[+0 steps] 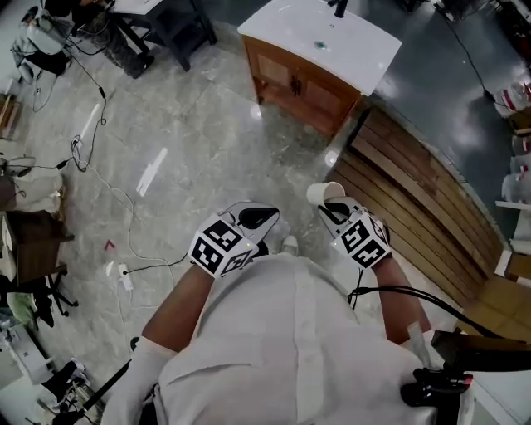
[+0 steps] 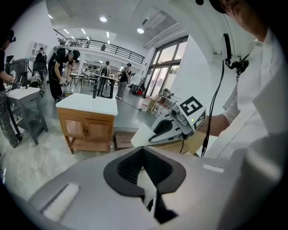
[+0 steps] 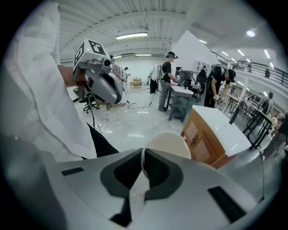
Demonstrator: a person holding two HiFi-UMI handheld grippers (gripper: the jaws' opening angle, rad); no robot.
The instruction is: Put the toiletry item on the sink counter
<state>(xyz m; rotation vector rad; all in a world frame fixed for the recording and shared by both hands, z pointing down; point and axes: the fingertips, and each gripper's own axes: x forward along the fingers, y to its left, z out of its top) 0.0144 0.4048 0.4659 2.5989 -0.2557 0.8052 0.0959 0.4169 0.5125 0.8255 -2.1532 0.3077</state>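
A white cup (image 1: 325,192) is pinched by its rim in my right gripper (image 1: 336,212), which is shut on it close to my chest. In the right gripper view the cup (image 3: 168,143) rises just past the jaws. My left gripper (image 1: 257,220) hangs beside it, shut with nothing held. The sink counter (image 1: 365,50), a wooden vanity with a white top and a dark faucet (image 1: 338,8), stands some way ahead across the floor. It also shows in the left gripper view as the vanity (image 2: 87,104) and in the right gripper view as the vanity (image 3: 225,128).
A slatted wooden platform (image 1: 415,199) lies right of the vanity. Cables (image 1: 91,158) and a power strip (image 1: 124,278) trail over the marble floor at left, near a desk (image 1: 33,241). Several people (image 3: 216,85) work at tables behind the vanity.
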